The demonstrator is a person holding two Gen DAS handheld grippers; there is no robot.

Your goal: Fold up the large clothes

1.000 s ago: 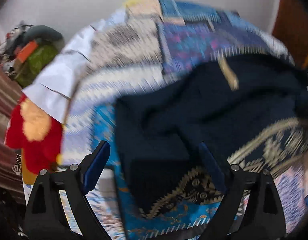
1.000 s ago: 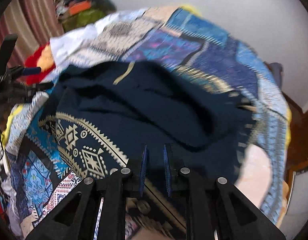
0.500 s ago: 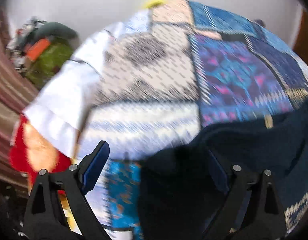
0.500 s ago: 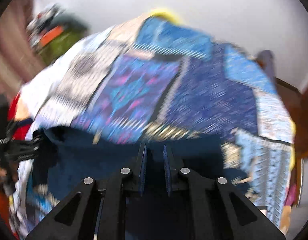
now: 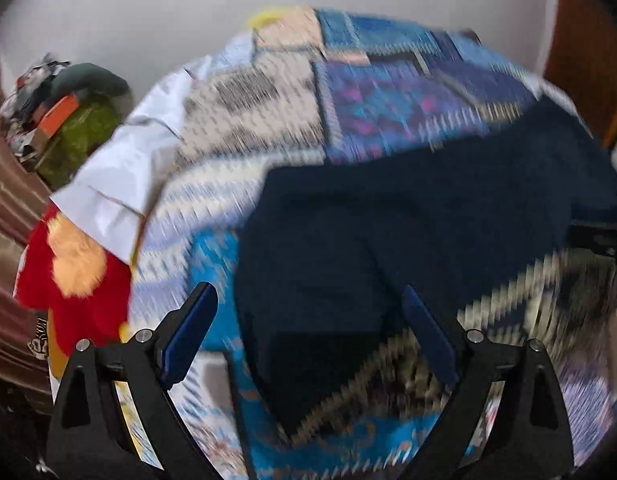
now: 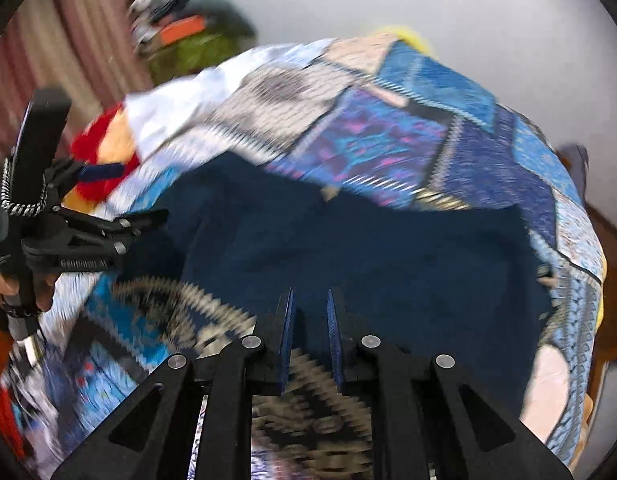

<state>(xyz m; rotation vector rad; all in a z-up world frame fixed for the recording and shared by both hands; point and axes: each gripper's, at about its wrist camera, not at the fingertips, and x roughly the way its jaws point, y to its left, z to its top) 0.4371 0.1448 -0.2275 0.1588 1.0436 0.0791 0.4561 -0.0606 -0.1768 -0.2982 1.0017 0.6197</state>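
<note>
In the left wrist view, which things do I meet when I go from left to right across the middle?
Red cloth → white cloth → patchwork bedspread → dark navy garment.

Left gripper (image 5: 308, 316) tilts steeply down, its two black arms spread wide, one blue-padded finger (image 5: 190, 334) at seven o'clock and the other at five o'clock, nothing pressed between them. Seen from the right wrist camera, this same gripper (image 6: 120, 196) sits at nine o'clock, with a bare hand (image 6: 24, 288) wrapped around its black handle. Right gripper (image 6: 310, 340) also tilts steeply down from six o'clock; its blue pads (image 6: 287, 340) stand nearly together, only a narrow slit between them, both frames blurred
</note>
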